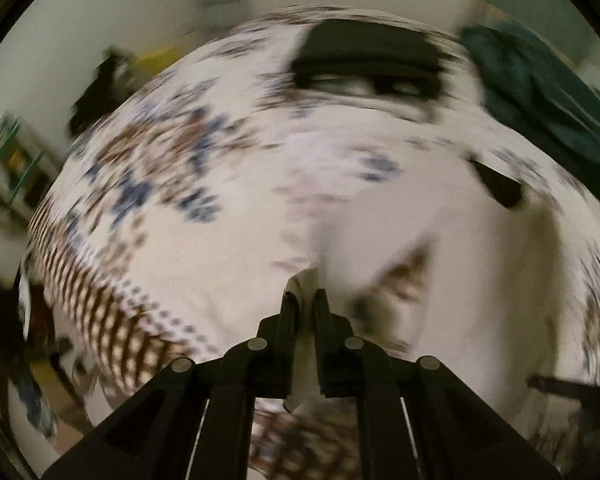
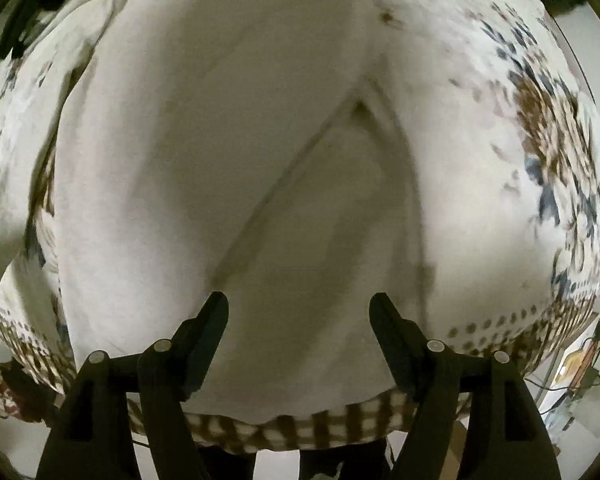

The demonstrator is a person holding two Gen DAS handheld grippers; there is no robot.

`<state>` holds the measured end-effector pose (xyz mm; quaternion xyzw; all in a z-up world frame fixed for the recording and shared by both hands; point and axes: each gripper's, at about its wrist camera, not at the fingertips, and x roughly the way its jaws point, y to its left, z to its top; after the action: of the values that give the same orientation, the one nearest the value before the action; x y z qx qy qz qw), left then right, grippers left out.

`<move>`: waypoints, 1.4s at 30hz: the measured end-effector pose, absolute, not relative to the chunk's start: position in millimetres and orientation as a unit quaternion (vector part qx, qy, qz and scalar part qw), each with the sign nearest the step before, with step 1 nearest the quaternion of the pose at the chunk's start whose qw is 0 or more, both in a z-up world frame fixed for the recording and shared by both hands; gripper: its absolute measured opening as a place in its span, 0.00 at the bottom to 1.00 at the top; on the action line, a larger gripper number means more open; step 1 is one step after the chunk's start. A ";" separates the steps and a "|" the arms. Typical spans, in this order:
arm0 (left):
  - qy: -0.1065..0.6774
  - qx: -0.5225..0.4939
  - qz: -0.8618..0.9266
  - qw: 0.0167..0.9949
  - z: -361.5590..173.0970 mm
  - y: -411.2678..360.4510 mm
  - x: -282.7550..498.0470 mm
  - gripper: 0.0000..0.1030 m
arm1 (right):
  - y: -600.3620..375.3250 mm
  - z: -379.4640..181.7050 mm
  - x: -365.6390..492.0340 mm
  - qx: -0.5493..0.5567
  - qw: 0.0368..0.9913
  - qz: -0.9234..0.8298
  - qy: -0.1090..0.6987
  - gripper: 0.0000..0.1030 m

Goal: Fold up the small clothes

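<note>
A white garment (image 1: 420,232) lies on a patterned cloth-covered table (image 1: 148,184). My left gripper (image 1: 305,298) is shut on a pinched edge of the white garment, and the fabric runs down between its fingers. The view is blurred by motion. In the right wrist view the white garment (image 2: 204,168) fills the frame, with a diagonal fold or seam across it. My right gripper (image 2: 299,300) is open just above the garment, its jaws wide apart with nothing between them.
A dark folded item (image 1: 368,56) lies at the far side of the table. A teal cloth pile (image 1: 540,92) sits at the far right. The table's brown checked border (image 2: 312,428) marks the near edge. Shelves (image 1: 16,168) stand at the left.
</note>
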<state>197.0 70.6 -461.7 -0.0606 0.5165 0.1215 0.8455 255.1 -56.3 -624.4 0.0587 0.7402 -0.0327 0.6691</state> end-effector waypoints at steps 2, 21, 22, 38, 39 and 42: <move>0.522 -0.034 0.065 0.850 -458.1 20.2 199.3 0.06 | -89.8 -623.1 242.3 0.075 0.665 -0.041 0.742 0.73; 0.619 0.072 -0.139 0.769 -565.7 -221.1 174.8 0.33 | -429.9 -622.5 135.2 0.166 0.629 -0.096 0.753 0.73; 0.621 0.051 -0.137 0.770 -562.6 -209.6 178.1 0.53 | -437.4 -621.1 131.0 0.182 0.631 -0.085 0.749 0.73; 0.690 -0.139 0.050 0.708 -603.9 34.2 163.7 0.82 | -530.3 -642.7 94.3 0.339 0.576 0.014 0.744 0.73; 0.694 -0.147 0.041 0.703 -609.8 34.3 162.8 0.82 | -518.7 -645.6 104.1 0.340 0.572 0.014 0.746 0.73; 0.701 -0.140 0.016 0.699 -618.0 25.3 158.9 0.62 | -534.6 -648.5 90.5 0.347 0.568 0.018 0.746 0.58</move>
<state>158.9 25.3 -618.0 -0.1399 0.7011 0.0158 0.6990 90.5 -534.6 -648.5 0.3468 0.7460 0.0181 0.5682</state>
